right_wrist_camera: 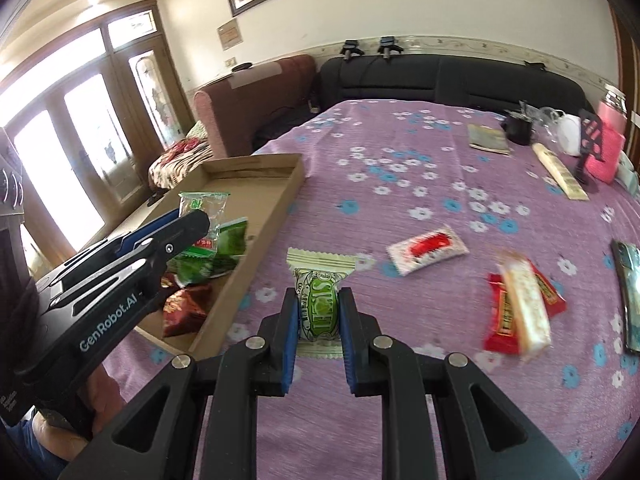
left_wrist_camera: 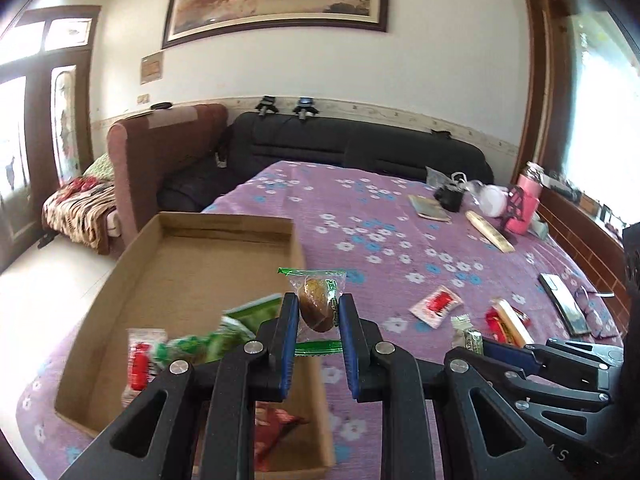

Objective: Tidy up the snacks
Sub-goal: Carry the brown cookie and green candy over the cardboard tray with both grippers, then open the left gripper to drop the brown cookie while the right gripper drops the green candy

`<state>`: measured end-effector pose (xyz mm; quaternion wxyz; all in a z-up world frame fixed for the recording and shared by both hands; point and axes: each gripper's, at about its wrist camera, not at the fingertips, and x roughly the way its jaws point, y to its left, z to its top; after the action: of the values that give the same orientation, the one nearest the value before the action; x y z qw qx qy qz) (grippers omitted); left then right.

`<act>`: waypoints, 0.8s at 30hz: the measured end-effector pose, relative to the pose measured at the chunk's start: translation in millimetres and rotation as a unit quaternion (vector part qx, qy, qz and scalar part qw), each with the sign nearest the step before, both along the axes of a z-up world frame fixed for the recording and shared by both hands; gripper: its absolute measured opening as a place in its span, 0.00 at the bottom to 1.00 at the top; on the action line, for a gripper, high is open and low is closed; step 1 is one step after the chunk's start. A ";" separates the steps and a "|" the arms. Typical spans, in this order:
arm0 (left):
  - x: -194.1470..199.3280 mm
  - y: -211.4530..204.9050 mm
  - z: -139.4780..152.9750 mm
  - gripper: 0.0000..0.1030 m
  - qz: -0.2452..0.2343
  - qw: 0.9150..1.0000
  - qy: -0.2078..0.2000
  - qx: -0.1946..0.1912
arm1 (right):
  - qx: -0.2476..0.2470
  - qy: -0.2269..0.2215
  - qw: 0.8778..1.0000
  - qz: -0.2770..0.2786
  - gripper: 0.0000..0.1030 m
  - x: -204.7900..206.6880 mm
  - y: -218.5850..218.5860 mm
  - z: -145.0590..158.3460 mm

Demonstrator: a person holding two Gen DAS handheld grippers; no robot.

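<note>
My left gripper [left_wrist_camera: 319, 312] is shut on a clear, green-trimmed packet with a brown snack [left_wrist_camera: 316, 304], held above the right wall of the cardboard box [left_wrist_camera: 200, 256]. My right gripper [right_wrist_camera: 319, 312] is shut on a cream and green wrapped candy [right_wrist_camera: 318, 300], lifted over the purple cloth just right of the box [right_wrist_camera: 276, 200]. Green packets [right_wrist_camera: 216, 248] and a dark red packet [right_wrist_camera: 184, 308] lie inside the box. On the cloth lie a white and red packet [right_wrist_camera: 426, 250], a red packet [right_wrist_camera: 504, 312] and a pale bar [right_wrist_camera: 524, 300] across it.
The table has a purple flowered cloth [right_wrist_camera: 400, 160]. A phone [right_wrist_camera: 630, 292] lies at the right edge. At the far right stand a pink bottle [right_wrist_camera: 610, 136], a dark cup [right_wrist_camera: 518, 128], a booklet [right_wrist_camera: 488, 138] and a long pale box [right_wrist_camera: 560, 172]. Sofas stand behind.
</note>
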<state>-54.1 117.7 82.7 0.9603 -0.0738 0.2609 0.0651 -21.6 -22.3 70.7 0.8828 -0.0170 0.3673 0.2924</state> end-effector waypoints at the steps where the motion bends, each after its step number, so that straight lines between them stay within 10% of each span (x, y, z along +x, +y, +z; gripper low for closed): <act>1: -1.3 7.1 0.1 0.20 0.007 1.000 -0.001 -0.003 | 0.000 0.000 1.000 0.004 0.18 0.0 5.4 1.4; 24: -3.8 125.6 -43.3 0.21 0.081 0.990 0.069 -0.088 | -0.038 0.016 0.993 0.110 0.18 -15.7 136.7 -20.9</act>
<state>-57.9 243.3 39.5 0.9213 -0.1746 0.3247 0.1239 -37.3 114.4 49.8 0.8377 -0.0859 0.3885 0.3740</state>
